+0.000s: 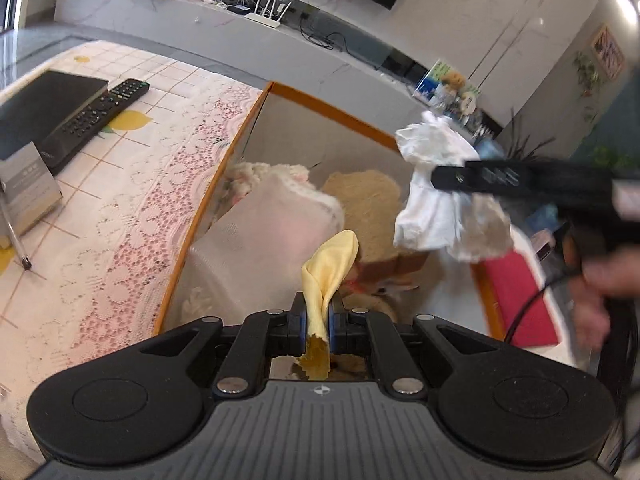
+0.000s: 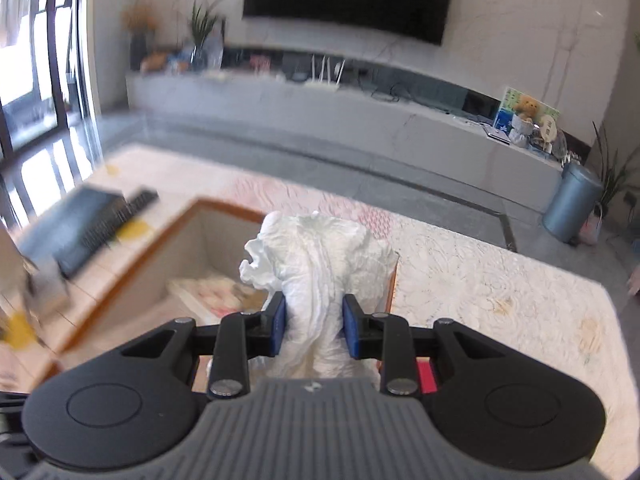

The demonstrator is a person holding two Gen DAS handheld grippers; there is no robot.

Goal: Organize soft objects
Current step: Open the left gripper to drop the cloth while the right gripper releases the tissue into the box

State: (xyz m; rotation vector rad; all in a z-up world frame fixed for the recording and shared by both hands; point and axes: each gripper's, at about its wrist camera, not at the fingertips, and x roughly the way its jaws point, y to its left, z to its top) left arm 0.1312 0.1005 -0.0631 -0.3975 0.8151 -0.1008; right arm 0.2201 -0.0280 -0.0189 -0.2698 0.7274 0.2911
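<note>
Fingers [image 1: 339, 312] of your left gripper [image 1: 318, 320] clamp a yellow cloth [image 1: 330, 258] at lower centre; your right gripper [image 2: 314, 326] pinches a white cloth [image 2: 320, 252], both above the orange-rimmed box [image 1: 208, 200]. Soft items already lie inside; these two remain. On the counter [image 1: 132, 184], upper left, a remote [image 1: 106, 106] lies clear.

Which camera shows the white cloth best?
The right wrist view: the white cloth sits centred and sharp, pinched in the right gripper. The left wrist view shows it off to one side, blurred, partly behind a gripper finger.
</note>
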